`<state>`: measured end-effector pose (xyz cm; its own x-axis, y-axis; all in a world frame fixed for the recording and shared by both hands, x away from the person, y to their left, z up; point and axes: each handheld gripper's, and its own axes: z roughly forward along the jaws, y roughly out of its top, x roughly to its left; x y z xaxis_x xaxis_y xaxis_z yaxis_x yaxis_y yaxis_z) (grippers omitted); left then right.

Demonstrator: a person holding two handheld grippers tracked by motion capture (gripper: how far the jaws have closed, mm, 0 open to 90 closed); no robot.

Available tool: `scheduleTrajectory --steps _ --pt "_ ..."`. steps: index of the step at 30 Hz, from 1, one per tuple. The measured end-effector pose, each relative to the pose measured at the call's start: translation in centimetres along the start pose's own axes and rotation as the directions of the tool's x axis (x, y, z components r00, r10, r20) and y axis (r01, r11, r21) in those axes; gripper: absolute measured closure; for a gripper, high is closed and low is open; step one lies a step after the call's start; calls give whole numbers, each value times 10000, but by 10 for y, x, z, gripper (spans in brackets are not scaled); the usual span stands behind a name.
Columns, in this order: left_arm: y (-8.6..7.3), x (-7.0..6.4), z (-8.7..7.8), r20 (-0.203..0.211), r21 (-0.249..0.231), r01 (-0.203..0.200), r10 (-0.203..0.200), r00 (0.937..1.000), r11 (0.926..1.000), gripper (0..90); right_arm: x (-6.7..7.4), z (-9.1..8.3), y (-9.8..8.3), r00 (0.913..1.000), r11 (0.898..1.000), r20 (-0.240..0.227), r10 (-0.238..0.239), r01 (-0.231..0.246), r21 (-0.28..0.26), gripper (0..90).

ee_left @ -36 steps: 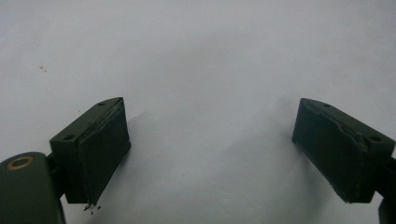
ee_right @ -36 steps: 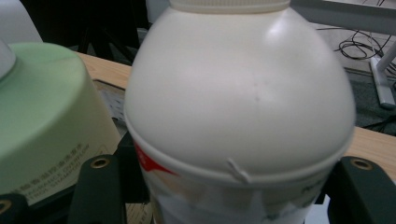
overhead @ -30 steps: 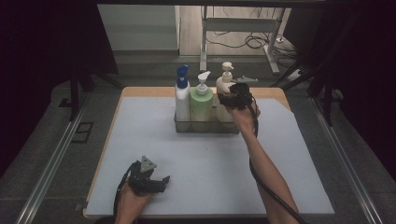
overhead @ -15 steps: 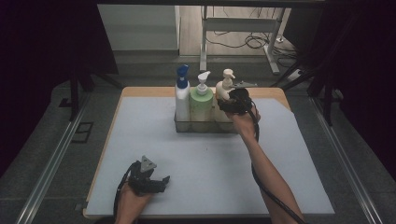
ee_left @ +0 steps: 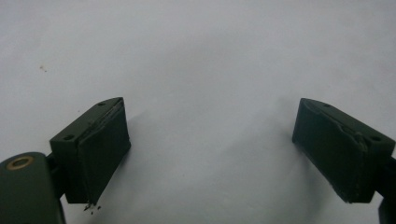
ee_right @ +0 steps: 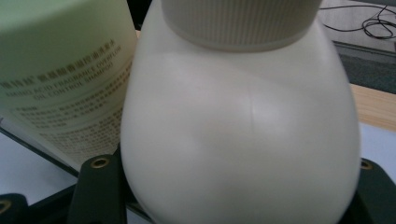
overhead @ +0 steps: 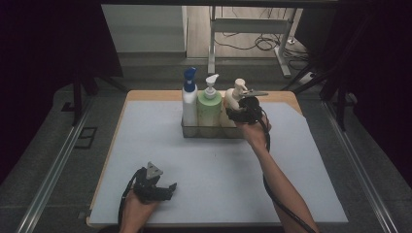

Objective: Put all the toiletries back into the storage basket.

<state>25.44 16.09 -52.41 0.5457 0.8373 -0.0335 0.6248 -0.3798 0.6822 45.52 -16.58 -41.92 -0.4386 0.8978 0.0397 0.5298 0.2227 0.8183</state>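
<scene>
The cream bottle [overhead: 231,104] stands upright at the right end of the rack [overhead: 214,131], at the far side of the bench [overhead: 145,141]. It touches the green bottle [overhead: 209,107] next to it. A blue-top bottle [overhead: 190,99] stands at the left end. The right claw [overhead: 238,114] is at the cream bottle's round belly [ee_right: 243,140], one jaw on each side, pinching it. The bottle is tall, so I think it must go straight up to come out of the rack. The left claw [overhead: 163,189] rests far off, near the front edge, with its jaws spread wide and nothing in them. The right hand is much nearer.
</scene>
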Motion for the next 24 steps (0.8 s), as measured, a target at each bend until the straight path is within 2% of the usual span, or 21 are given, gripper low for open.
scheduleTrajectory --steps 8,15,24 --pt "0 0 0 -7 3 -5 5 10000 10000 106 1 -1 0 10000 10000 -1 -53 53 65 357" --pt "0 0 0 -7 3 -3 3 10000 10000 106 0 1 0 9993 9993 -245 -299 303 196 344" --pt "0 0 0 -5 2 1 -1 10000 10000 106 -5 -8 -6 9981 9995 -557 -261 270 161 339"
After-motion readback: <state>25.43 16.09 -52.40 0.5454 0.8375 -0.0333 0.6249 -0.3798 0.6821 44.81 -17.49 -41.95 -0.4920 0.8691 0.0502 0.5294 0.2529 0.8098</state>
